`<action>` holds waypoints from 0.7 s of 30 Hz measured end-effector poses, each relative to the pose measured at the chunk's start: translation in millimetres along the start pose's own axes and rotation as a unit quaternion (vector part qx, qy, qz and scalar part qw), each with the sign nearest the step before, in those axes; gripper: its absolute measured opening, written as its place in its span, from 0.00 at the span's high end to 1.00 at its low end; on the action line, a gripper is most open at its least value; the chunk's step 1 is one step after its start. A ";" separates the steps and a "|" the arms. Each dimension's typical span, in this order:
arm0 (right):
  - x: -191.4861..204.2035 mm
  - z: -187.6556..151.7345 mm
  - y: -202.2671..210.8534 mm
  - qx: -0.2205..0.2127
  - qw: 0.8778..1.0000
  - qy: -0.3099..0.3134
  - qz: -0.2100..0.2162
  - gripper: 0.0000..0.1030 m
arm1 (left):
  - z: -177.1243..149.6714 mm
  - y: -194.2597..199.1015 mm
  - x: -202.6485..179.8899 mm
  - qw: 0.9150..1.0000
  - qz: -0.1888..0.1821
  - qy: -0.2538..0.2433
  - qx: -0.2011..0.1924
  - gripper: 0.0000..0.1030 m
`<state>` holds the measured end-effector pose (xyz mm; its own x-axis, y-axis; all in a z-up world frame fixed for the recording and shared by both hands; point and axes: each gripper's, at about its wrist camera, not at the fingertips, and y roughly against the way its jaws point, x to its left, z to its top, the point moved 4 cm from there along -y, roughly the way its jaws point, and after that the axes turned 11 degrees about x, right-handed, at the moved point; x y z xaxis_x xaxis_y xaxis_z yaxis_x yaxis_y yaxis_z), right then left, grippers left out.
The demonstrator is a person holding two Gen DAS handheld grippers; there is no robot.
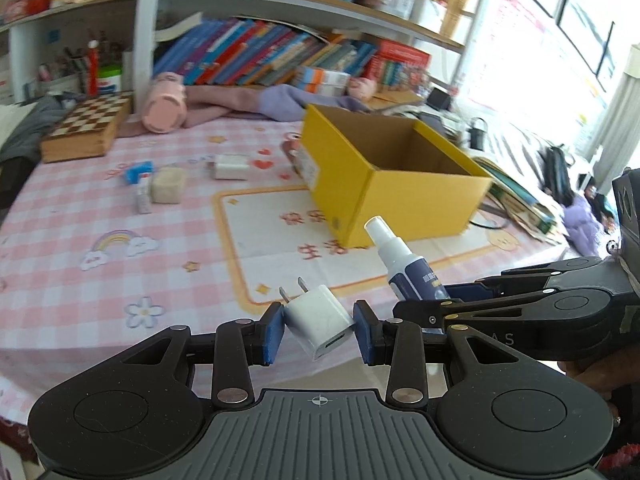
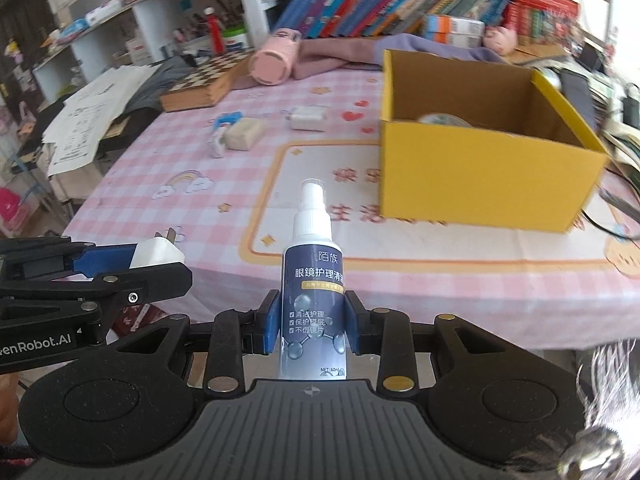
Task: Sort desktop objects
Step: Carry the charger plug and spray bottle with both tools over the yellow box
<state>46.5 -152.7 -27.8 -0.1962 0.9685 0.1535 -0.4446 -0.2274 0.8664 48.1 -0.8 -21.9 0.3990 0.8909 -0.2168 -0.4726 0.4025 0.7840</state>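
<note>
Pink-checked worktop [image 1: 72, 208] carried an open yellow cardboard box [image 2: 480, 168] near its far edge. Left tongs [image 1: 319, 330] gripped a white plug adapter [image 1: 320, 326]; right tongs [image 2: 311, 322] clamped a blue-labelled spray bottle [image 2: 314, 280]. Release each above the box opening.

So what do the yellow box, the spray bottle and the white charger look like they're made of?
Yellow box: cardboard, matte yellow outside, raw brown inside, with folded edges. Spray bottle: seems plastic, with a white nozzle and a glossy printed dark-blue label; its base looks clear. Charger: smooth white plastic, slightly scuffed, with two metal prongs.
</note>
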 end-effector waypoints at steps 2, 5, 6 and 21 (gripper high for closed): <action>-8.4 -6.1 3.4 0.001 1.000 -0.014 -0.008 0.71 | 0.9 -4.1 -8.2 1.000 -0.010 -0.011 0.004 0.65; -19.0 -12.8 8.8 0.000 0.999 -0.033 -0.020 0.71 | 3.6 -10.0 -19.3 0.999 -0.024 -0.029 0.010 0.65; -22.4 -14.9 10.8 -0.001 0.999 -0.039 -0.024 0.71 | 4.4 -11.8 -23.1 0.999 -0.029 -0.035 0.012 0.65; -67.7 -28.7 31.6 -0.011 0.994 -0.091 -0.063 0.71 | 22.5 -35.8 -68.9 0.993 -0.076 -0.091 0.023 0.65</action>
<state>20.7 -228.3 -24.5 0.0232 0.9914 0.1289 -0.4756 -0.1025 0.8737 55.2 -81.3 -22.0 0.6002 0.7661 -0.2297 -0.3606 0.5155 0.7773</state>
